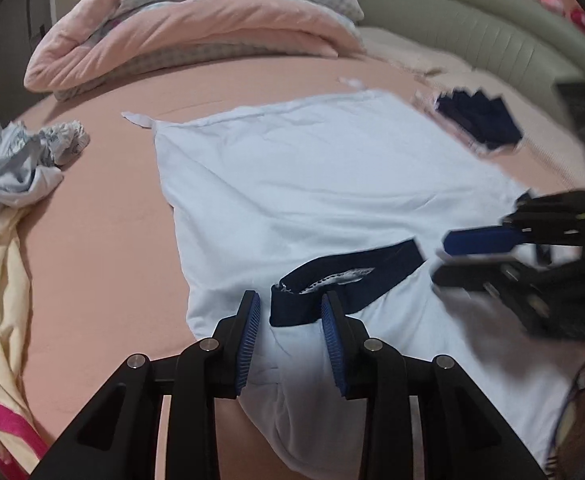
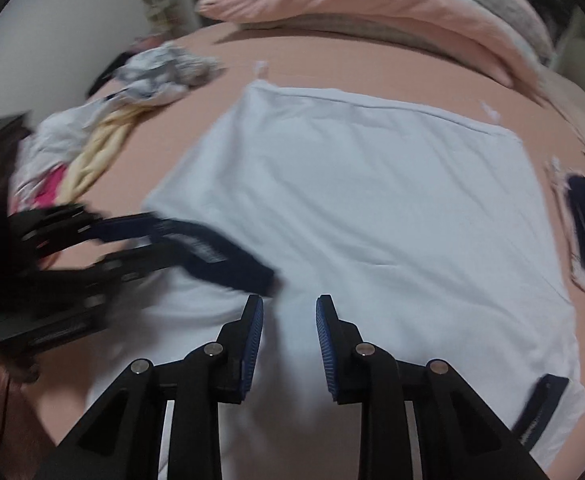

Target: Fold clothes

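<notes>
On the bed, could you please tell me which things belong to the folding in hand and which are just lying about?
In the job:
- white T-shirt, spread flat
- its navy collar
- left tongs, at the collar
- right tongs, over the shirt

Lying about:
- crumpled clothes pile
- folded dark garment
- pink quilt

We are in a home bedroom, as shown by the wide bed with a salmon-pink sheet [image 1: 104,272], the folded pink plush quilt [image 1: 196,28] at its far side, the padded grey-green headboard [image 1: 472,20], and the loose heap of crumpled clothes [image 1: 16,168] on the mattress.
</notes>
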### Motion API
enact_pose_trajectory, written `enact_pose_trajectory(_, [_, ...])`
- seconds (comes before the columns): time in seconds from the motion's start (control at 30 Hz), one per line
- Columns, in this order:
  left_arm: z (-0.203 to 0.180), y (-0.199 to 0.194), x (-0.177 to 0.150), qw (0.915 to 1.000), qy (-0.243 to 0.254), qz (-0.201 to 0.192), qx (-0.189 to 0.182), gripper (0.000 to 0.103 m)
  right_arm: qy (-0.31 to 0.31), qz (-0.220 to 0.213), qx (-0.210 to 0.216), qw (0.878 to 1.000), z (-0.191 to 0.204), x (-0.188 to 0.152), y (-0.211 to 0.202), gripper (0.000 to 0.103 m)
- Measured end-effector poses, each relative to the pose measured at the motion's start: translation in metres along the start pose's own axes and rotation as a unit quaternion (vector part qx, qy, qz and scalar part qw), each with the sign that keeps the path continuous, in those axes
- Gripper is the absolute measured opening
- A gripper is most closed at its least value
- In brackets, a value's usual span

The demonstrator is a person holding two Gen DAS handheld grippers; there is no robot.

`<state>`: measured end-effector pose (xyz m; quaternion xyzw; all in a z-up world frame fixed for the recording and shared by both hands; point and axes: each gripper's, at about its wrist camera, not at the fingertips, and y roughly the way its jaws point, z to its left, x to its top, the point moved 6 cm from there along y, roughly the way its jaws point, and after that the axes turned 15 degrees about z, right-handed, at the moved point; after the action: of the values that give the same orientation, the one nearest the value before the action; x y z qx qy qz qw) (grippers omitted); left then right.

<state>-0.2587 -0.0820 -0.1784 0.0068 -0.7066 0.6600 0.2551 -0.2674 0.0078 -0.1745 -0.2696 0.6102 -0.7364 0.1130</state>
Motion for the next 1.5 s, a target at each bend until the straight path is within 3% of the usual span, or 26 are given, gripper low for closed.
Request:
enact_pose_trajectory(0.07, [0.003, 0.001, 0.002, 0.9998, -0.009, -0.007, 0.019, 0.029, -0.040, 0.021, -0.006, 0.999, 0.017, -0.003, 0.011, 0.027])
enact_pose_trajectory(0.13, [0.004, -0.010, 0.001, 0.9998, -0.013, -0.013, 0.002, 0.029, -0.040, 0.043, -0.047, 0.997, 0.016, -0.006, 0.025, 0.027])
enact_pose_trajectory(0.3, [-0.005, -0.038, -0.018, 0.9985, -0.003, -0.020, -0.050, 0.029, -0.011, 0.018, -0.020, 1.000, 0.016, -0.027, -0.008, 0.027])
enact_pose_trajectory(0.4, [-0.016, -0.048, -0.043, 0.9974, -0.018, 0.004, -0.070, 0.029, -0.026, 0.037, -0.035, 0.998, 0.025, -0.059, -0.021, 0.027])
enact_pose_trajectory(0.53, [-0.033, -0.060, -0.076, 0.9965, -0.023, 0.060, -0.055, 0.029, -0.053, 0.076, -0.007, 0.996, 0.040, -0.108, -0.018, 0.027])
enact_pose_trajectory(0.73, [-0.065, -0.079, -0.117, 0.9858, -0.086, 0.069, -0.127, 0.029, -0.077, 0.042, 0.000, 0.996, 0.067, -0.121, -0.014, 0.027])
enact_pose_trajectory(0.97, [-0.103, -0.059, -0.139, 0.9858, -0.097, 0.092, -0.102, 0.029, -0.028, 0.041, 0.011, 0.999, 0.035, -0.139, -0.029, 0.027])
enact_pose_trajectory(1.0, [-0.104, -0.058, -0.139, 0.9857, -0.107, 0.087, -0.097, 0.026, -0.021, 0.042, 0.012, 0.999, 0.031, -0.139, -0.025, 0.027])
enact_pose_trajectory(1.07, [-0.104, -0.058, -0.136, 0.9847, -0.127, 0.074, -0.094, 0.006, -0.008, 0.045, 0.022, 0.999, 0.025, -0.140, -0.023, 0.027])
enact_pose_trajectory(1.17, [-0.099, -0.065, -0.135, 0.9880, -0.135, 0.066, -0.034, 0.004, -0.004, 0.047, 0.026, 0.999, 0.022, -0.149, -0.024, 0.027])
enact_pose_trajectory(1.3, [-0.093, -0.070, -0.152, 0.9856, -0.137, 0.098, 0.019, 0.003, -0.005, 0.046, 0.024, 0.999, 0.022, -0.153, -0.026, 0.029])
enact_pose_trajectory(1.5, [-0.082, -0.073, -0.169, 0.9758, -0.182, 0.121, 0.004, 0.005, -0.010, 0.051, 0.025, 0.998, 0.021, -0.160, -0.023, 0.031])
